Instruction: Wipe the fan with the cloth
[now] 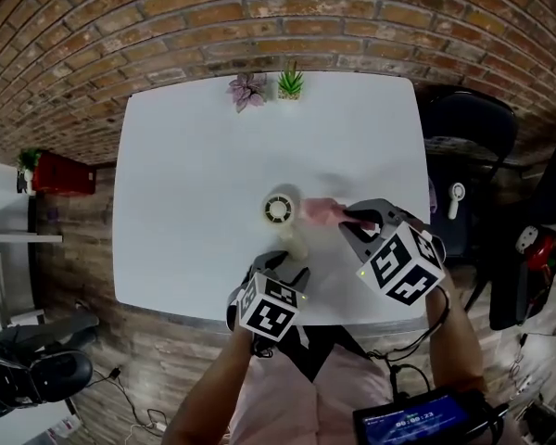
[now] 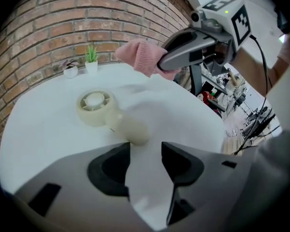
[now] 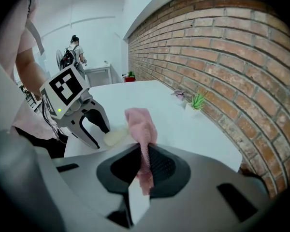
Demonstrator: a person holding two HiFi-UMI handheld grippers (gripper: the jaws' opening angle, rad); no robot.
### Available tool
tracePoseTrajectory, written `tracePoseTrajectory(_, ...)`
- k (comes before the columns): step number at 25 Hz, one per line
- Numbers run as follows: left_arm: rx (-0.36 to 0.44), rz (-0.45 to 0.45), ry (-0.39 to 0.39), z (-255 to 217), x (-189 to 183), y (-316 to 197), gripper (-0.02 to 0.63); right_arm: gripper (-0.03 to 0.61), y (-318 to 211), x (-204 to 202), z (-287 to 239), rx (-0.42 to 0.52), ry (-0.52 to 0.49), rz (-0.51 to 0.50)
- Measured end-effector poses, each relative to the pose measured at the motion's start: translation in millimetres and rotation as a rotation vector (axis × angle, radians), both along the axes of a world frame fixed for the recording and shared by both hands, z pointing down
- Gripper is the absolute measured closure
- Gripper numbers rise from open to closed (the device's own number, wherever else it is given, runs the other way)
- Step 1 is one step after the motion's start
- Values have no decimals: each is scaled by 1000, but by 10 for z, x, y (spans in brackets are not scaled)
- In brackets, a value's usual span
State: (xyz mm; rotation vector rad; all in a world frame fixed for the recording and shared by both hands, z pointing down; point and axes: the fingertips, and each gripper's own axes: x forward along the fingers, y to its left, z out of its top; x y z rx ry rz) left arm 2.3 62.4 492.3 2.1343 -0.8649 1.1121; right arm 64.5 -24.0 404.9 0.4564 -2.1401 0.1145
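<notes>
Fan (image 1: 283, 221) lying flat near middle of white table (image 1: 185, 156), round head toward brick wall (image 1: 259, 17), handle toward near edge; long axis along that line. Left gripper (image 2: 145, 158) just behind handle end, jaws spread, nothing between. Right gripper (image 3: 145, 166) pinching pink cloth (image 3: 141, 124), just right of fan head.
</notes>
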Motion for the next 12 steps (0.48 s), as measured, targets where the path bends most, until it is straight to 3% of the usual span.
tracePoseTrajectory(8,85,-68,-23,-267,-72,-113,403,540,100,191,93,-4,34,-18)
tracePoseTrajectory(12,186,-149,-91,-537,-380,-395,510,540,162,203,178,-30,53,-45)
